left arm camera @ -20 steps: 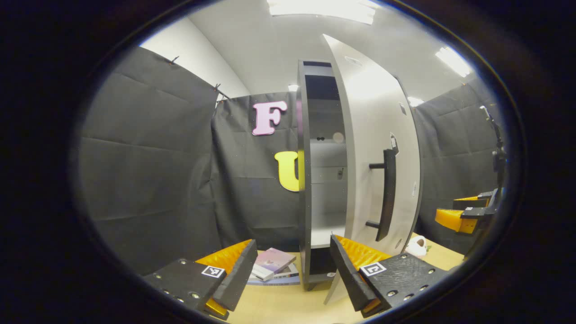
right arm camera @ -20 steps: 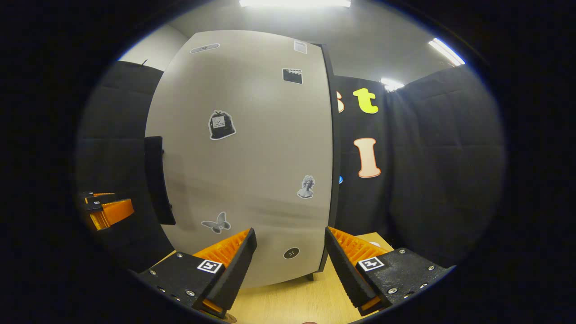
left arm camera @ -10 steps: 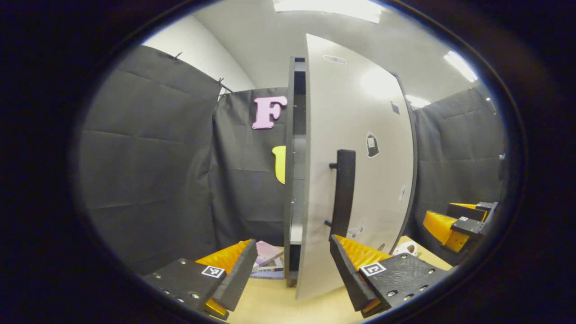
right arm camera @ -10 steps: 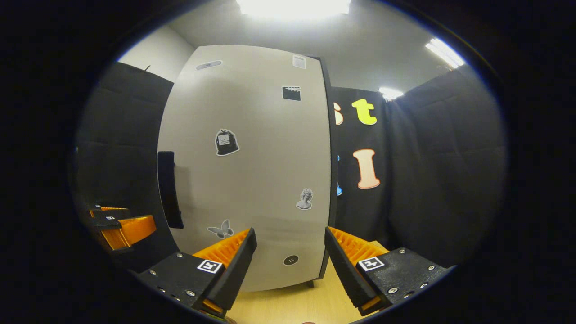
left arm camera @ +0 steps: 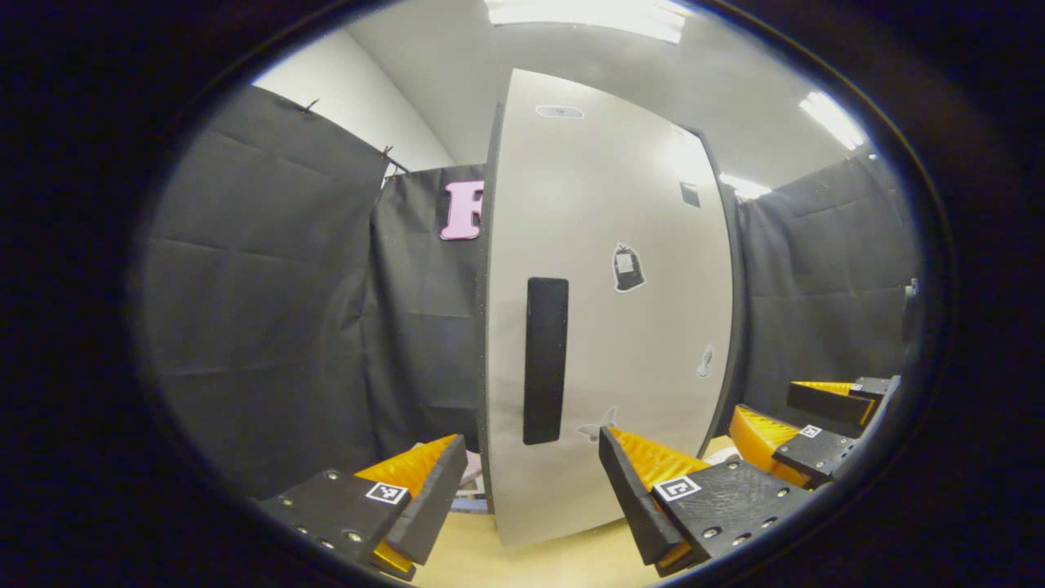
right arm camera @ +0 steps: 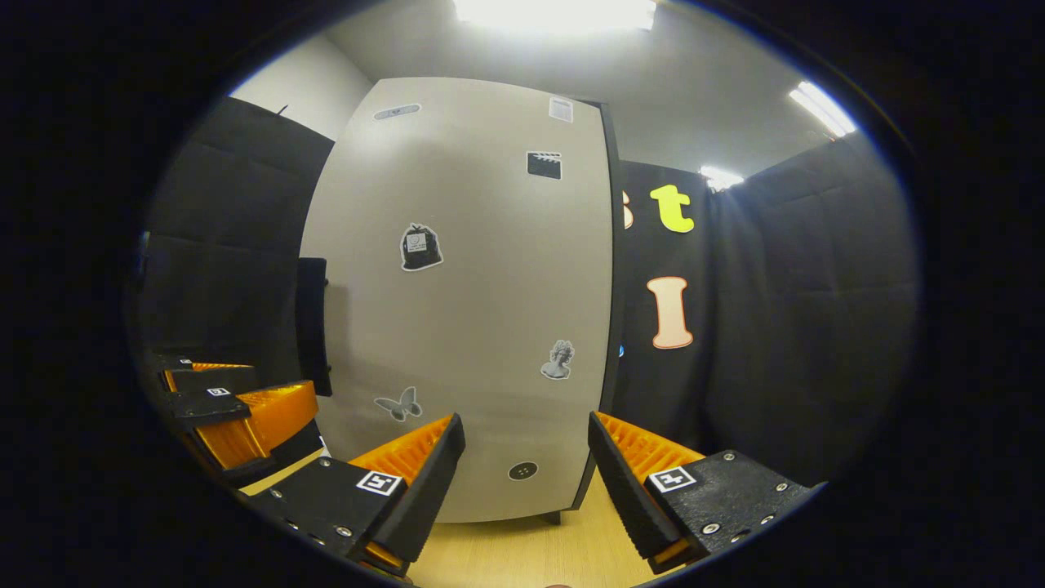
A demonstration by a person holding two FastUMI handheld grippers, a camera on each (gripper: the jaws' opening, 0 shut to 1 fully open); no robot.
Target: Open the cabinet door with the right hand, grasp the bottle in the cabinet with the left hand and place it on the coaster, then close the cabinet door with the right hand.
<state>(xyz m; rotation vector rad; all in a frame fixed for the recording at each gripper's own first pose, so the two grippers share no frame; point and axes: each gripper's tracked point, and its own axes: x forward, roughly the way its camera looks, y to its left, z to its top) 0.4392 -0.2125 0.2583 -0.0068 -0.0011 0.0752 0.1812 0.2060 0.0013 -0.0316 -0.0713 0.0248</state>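
**benchrat:** Looking at the cabinet door [left arm camera: 604, 327], it's sitting flush or nearly flush against the cabinet, with the dark handle [left arm camera: 546, 360] facing the left gripper view. The left gripper [left arm camera: 531, 490] is hanging in front of it with its fingers spread wide and nothing between them. The right gripper [right arm camera: 526, 482] is also sitting spread apart and empty, pointing at the lower part of the door [right arm camera: 465, 310] without touching it, as far as I can tell.

**umi_fan:** So where's the bottle sitting? And the coaster?

**benchrat:** Not spotting either one, so I can't say whether the bottle is standing inside or already out on the coaster. That's what's bugging me. If the door is only resting near the frame instead of latching, it could be drifting back open, and nothing is pressing on it to stop that.

**umi_fan:** The two grippers are looking pretty close too; the left one [right arm camera: 237, 416] is hovering just beside the handle [right arm camera: 312, 327] in the right gripper view.

**benchrat:** Yeah, any sideways swing there is risking a knock between them, or a bump on the handle pulling the door ajar.
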